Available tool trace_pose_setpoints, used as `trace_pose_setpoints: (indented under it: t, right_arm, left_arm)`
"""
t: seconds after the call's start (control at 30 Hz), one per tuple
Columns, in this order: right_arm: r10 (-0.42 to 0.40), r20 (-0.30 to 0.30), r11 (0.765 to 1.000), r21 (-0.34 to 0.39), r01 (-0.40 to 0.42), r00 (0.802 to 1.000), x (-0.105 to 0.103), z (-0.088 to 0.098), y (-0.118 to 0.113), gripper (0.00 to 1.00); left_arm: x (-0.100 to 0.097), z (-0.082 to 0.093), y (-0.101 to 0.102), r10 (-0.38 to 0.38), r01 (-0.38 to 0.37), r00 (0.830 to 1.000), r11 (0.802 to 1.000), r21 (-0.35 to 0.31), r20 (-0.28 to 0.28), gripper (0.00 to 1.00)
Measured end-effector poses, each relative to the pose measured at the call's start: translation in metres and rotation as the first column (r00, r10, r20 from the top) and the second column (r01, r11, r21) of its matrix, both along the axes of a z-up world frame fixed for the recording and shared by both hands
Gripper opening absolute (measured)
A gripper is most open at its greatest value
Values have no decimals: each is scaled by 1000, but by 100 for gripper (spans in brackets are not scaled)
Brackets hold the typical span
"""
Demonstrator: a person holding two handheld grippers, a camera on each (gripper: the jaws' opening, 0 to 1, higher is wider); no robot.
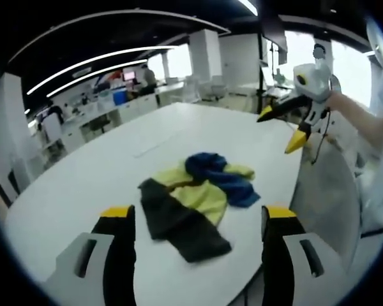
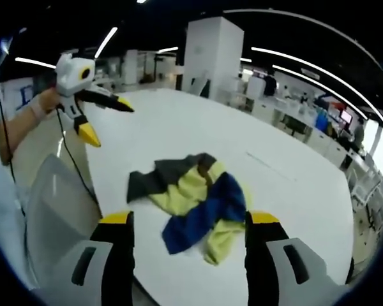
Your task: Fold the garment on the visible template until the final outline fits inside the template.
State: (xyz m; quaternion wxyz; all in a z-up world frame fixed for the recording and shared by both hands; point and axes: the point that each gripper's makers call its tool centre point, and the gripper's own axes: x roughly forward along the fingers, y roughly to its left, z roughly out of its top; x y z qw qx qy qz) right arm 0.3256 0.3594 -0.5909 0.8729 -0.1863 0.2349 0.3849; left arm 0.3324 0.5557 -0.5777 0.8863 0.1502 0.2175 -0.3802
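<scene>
Roughly mid-table (image 1: pixel 83 185), one garment (image 1: pixel 195 201) lay crumpled, yellow, blue and dark, bare white tabletop on all sides, near edge closest. Left gripper (image 1: pixel 198 220) hovered released before it; right gripper (image 2: pixel 188 223) released too. Two grippers, neither touching cloth.

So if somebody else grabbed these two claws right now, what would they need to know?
Left claw: open, empty, held above the table's near edge.
Right claw: open, empty, raised on the opposite side of the table.
Garment: a yellow, blue and dark piece lying crumpled in a heap on the white table, between the two claws.
Done: nothing folded yet.
Left: spread the garment flat, then fold it. I can't make out a template outline.
</scene>
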Motion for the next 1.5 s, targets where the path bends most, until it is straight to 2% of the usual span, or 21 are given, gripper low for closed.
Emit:
trace_pose_setpoints:
  t: [0.13,0.27,0.5,0.6,0.97,1.2,1.4,1.5]
  right_arm:
    - [7,7,1000,-15,-7,1000,6,-4,2,70]
    - [11,23,1000,-24,-10,1000,12,-5,2,69]
    - [48,28,997,-66,-46,998,20,-11,4,68]
    - [70,31,996,-60,-68,997,24,-13,9,68]
    - [80,-26,995,-51,-82,996,44,-32,19,67]
    - [108,-33,990,-85,-111,994,52,-41,21,64]
    - [172,-44,975,-133,-176,984,59,-51,25,54]
    - [213,-26,958,-192,-214,977,64,-54,27,51]
  left_arm:
    - [5,-5,0,4,-5,1000,1000,-15,-13,73]
    - [4,-11,-1,4,-3,1000,1000,4,-24,71]
    - [2,-16,-2,12,-12,999,1000,-5,-40,71]
    - [-1,-20,-3,9,-9,999,1000,-5,-51,71]
    - [-2,-23,-4,15,-16,998,1000,-12,-64,71]
    - [-1,-27,-2,32,-33,997,999,-20,-74,71]
    - [-2,-29,-2,33,-35,996,999,-24,-81,71]
    - [-1,-30,0,40,-42,996,999,-25,-82,71]
